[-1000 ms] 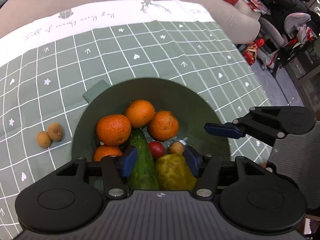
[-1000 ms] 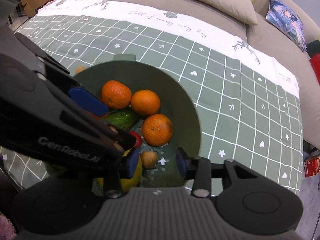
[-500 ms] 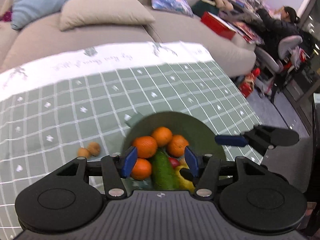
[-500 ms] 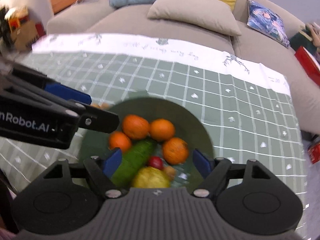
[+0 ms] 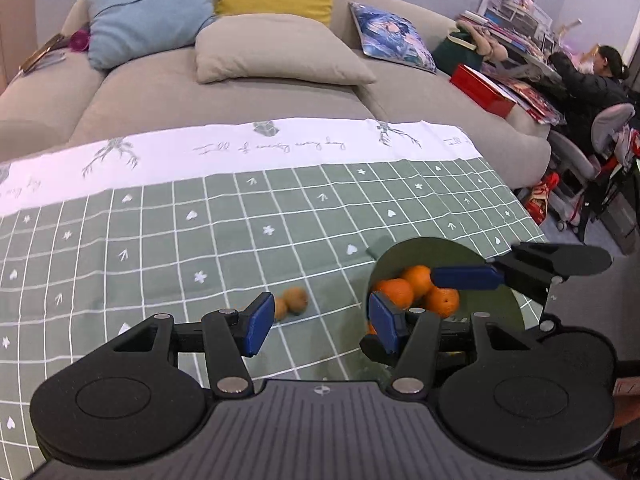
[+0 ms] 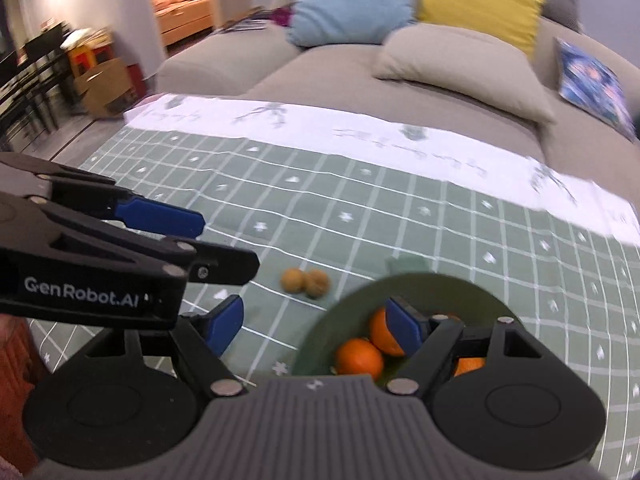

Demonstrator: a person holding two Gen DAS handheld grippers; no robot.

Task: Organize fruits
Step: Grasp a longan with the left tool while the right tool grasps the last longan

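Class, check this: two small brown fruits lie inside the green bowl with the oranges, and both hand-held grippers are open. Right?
Not quite. The left wrist view shows the two small brown fruits on the tablecloth, outside the green bowl holding the oranges. Both hand-held grippers are open.

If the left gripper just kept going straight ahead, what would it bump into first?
Probably the green checked tablecloth. The left gripper is open and empty. The two small brown fruits sit just left of its line, the green bowl of oranges to the right. Depth is hard to judge.
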